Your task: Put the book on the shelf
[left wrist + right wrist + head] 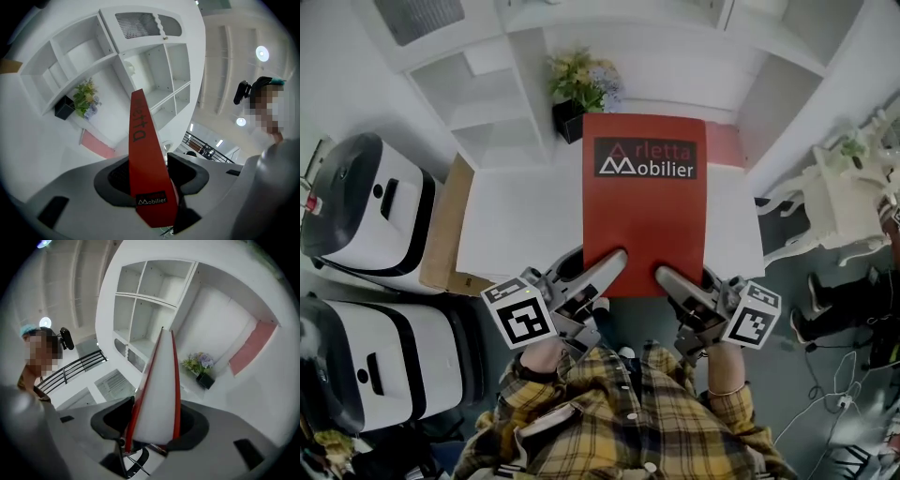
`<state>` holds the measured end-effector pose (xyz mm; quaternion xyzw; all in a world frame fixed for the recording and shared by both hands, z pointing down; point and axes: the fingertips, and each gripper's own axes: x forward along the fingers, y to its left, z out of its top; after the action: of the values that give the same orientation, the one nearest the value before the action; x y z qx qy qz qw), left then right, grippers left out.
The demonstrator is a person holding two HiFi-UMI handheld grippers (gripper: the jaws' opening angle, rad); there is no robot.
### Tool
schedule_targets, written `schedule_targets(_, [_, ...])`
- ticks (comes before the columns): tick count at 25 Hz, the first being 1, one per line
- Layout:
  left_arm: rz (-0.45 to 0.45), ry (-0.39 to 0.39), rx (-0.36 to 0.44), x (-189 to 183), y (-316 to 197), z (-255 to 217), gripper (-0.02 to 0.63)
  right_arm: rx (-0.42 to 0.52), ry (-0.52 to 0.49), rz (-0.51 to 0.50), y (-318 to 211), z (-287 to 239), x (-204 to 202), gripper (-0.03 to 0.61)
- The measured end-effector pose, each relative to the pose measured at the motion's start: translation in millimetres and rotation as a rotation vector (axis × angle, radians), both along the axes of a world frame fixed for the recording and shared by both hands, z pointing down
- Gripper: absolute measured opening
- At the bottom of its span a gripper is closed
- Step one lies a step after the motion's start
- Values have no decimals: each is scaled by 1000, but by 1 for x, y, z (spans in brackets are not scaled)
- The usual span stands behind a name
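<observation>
book (644, 202): red, flat; we hold it over table (516, 225) near edge, facing shelf (487, 84)
L gripper (614, 261): clamped on book's near edge
R gripper (667, 277): clamped, same edge

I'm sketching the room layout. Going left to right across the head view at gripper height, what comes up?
White machine → cardboard box → left gripper → right gripper → white table. The red book spans both grippers, so it is left unplaced.
</observation>
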<state>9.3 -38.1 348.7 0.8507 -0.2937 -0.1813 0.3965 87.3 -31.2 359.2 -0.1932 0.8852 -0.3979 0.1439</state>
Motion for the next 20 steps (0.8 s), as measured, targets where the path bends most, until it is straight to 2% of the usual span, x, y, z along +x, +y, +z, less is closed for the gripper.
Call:
schedule_targets(10, [35,11,15,-33,-93,-10,222,19,10,43,-91,-11,-33,236])
schedule_targets(20, [51,18,22,-59,-158,-20,222,32,9,73,-155,-22,-58,238])
